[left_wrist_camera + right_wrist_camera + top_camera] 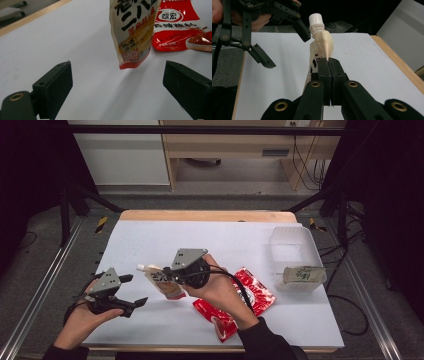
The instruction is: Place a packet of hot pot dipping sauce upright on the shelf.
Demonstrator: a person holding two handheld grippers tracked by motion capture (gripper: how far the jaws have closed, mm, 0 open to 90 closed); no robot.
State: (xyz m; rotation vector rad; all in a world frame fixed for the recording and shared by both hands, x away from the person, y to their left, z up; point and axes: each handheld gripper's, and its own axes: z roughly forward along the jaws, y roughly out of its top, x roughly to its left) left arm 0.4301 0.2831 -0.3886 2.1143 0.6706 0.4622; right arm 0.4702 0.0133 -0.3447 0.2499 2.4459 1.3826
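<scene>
White sheet over a wooden table, dark frame rails around it, desk legs and cables along the top of the high view.

Lower left of the high view: left gripper, jaws spread wide, nothing between them, hovering above the sheet. Its own view shows both jaws apart at the bottom corners, with the pouch hanging in the upper middle and clear of the sheet.

Centre of the high view: right gripper, jaws pressed shut on the spouted pouch. In the right gripper view the jaws pinch the pouch edge-on, its white cap uppermost and just beside one finger of the open left gripper.

Right of centre: red packet lying flat on the sheet, partly under the person's right forearm.

Right edge of the sheet: clear plastic bin, with one greenish packet already lying in its near end.

Progress, as a judgement: sorting packets into the bin looks about a third done. One packet is in, the pouch is lifted but far from the bin, the red packet untouched. Possibly a handover to the left gripper comes first.
</scene>
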